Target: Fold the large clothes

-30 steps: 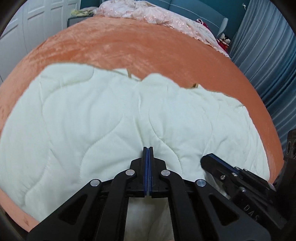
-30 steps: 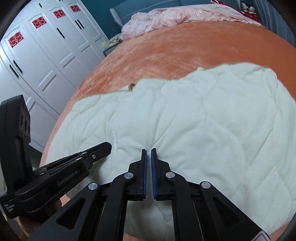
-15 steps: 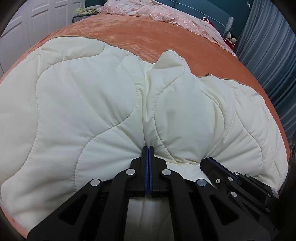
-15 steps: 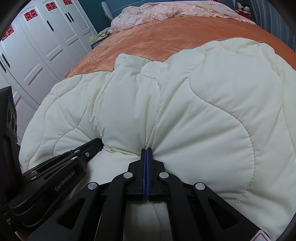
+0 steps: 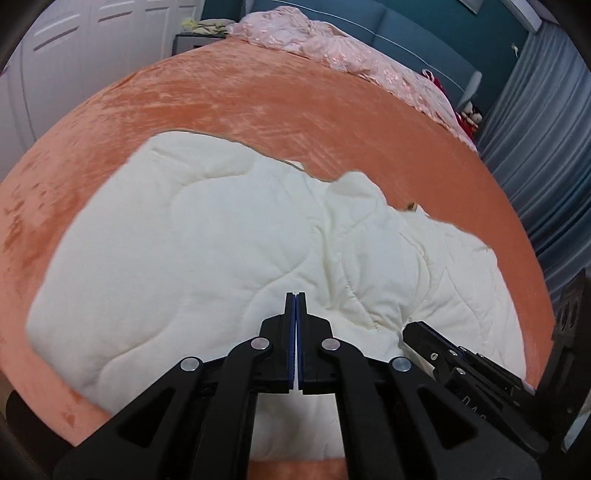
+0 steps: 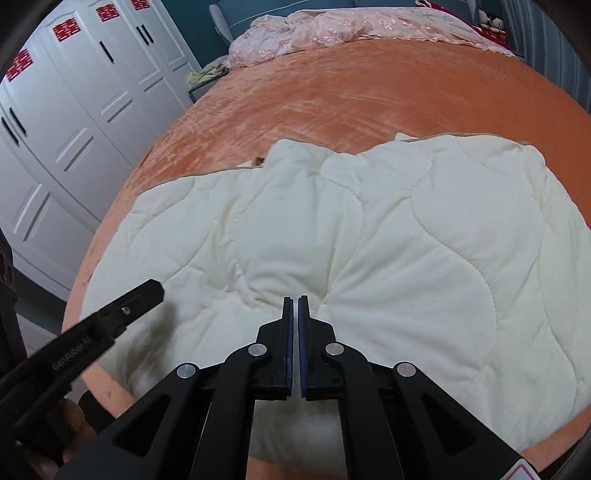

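Your left gripper (image 5: 296, 295) has its jaws pressed together, and the near edge of the cream quilted garment (image 5: 229, 251) runs up between the blue pads, so it seems to pinch the fabric there. Your right gripper (image 6: 295, 298) shows only a thin slit between its pads; the garment bunches into folds at its tips, but you cannot be sure from this view that cloth is really caught inside. The two grippers stand close, side by side, at the near edge of the garment. The garment lies spread on the orange bedspread (image 6: 351, 96), with its far edge wrinkled and uneven. Beyond it a pink blanket (image 6: 332, 33) is heaped at the head of the bed. White wardrobe doors (image 6: 74, 110) stand at the left.
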### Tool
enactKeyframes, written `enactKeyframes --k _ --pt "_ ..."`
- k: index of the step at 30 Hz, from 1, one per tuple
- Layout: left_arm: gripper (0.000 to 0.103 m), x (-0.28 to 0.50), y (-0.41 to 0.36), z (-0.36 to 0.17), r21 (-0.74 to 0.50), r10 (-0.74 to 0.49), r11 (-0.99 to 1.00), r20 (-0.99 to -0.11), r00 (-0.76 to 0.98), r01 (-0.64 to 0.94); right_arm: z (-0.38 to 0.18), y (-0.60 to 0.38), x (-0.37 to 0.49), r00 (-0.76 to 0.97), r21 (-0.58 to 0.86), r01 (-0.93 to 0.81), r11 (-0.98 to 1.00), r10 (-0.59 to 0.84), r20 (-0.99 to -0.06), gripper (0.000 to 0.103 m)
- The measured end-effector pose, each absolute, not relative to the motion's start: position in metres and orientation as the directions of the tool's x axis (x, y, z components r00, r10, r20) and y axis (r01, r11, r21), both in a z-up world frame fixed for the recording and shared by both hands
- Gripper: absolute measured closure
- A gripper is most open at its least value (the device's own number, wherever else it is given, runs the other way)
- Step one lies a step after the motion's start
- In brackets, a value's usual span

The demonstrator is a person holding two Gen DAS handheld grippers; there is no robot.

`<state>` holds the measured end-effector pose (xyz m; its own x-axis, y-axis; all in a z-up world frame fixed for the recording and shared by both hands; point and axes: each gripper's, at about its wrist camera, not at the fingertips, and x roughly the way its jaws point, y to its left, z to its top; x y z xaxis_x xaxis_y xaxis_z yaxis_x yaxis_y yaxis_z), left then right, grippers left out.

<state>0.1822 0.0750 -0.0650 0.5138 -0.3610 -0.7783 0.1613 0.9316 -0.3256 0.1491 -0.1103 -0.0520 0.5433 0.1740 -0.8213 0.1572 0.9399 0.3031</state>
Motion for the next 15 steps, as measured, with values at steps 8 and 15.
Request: enactKeyframes --k 8,15 --pt "0.103 0.150 0.192 -0.099 -0.508 -0.423 0.858 -0.783 0.455 -0.076 -0.081 -0.083 0.143 0.464 0.293 0.154 0.944 0.193 -0.865 0.102" --pt "0.103 0.150 0.201 -0.107 -0.572 -0.463 0.810 -0.760 0.455 -0.132 -0.092 -0.090 0.151 0.447 0.334 0.174 0.926 0.228 -0.865 0.103"
